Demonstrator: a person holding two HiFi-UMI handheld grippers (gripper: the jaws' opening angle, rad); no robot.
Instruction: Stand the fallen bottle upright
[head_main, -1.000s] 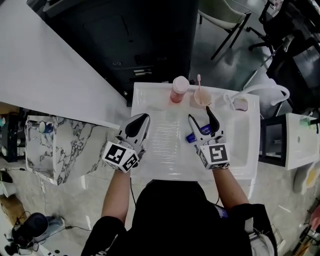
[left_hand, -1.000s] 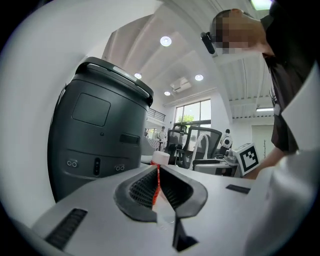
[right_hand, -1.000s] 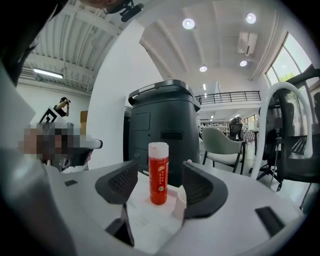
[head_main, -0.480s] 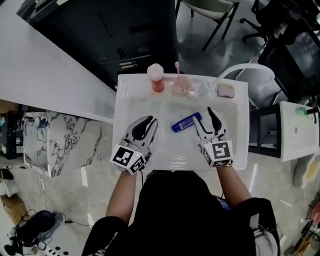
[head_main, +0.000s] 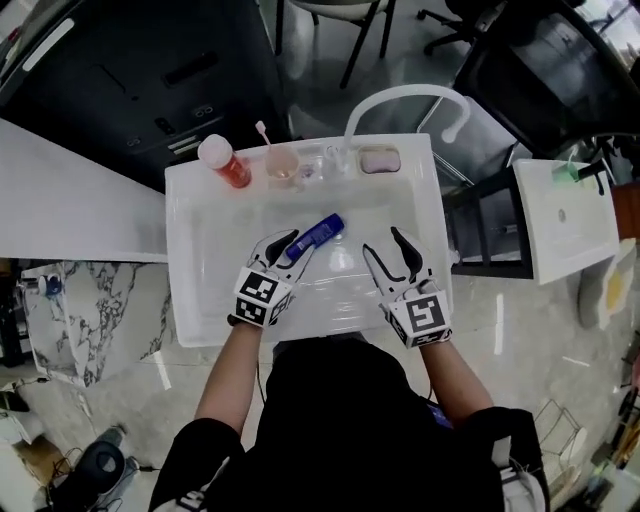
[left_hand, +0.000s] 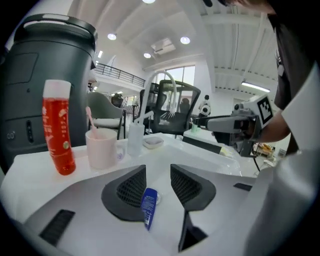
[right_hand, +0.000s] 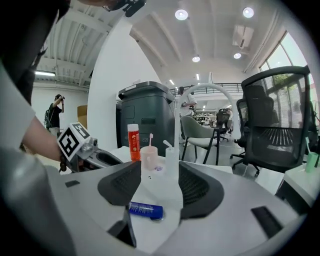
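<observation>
A blue bottle (head_main: 318, 233) lies on its side in the white sink basin (head_main: 200, 270). My left gripper (head_main: 293, 242) is at the bottle's near end. Its jaws are opening and the bottle (left_hand: 148, 206) lies on the basin floor between them, untouched by the pads. My right gripper (head_main: 384, 242) hovers in the basin to the right of the bottle. Its jaws are closing slightly with nothing held, and the bottle (right_hand: 145, 210) lies crosswise low ahead of them.
On the sink's back ledge stand a red bottle (head_main: 225, 163), a pink cup with a toothbrush (head_main: 281, 165), a clear pump bottle (right_hand: 171, 160) and a soap dish (head_main: 379, 160). A white faucet (head_main: 400, 98) arches over the ledge. A dark bin (left_hand: 40, 80) stands behind.
My left gripper has come down into the basin to the bottle and its jaws have gone from shut to apart. My right gripper has shifted to the bottle's right.
</observation>
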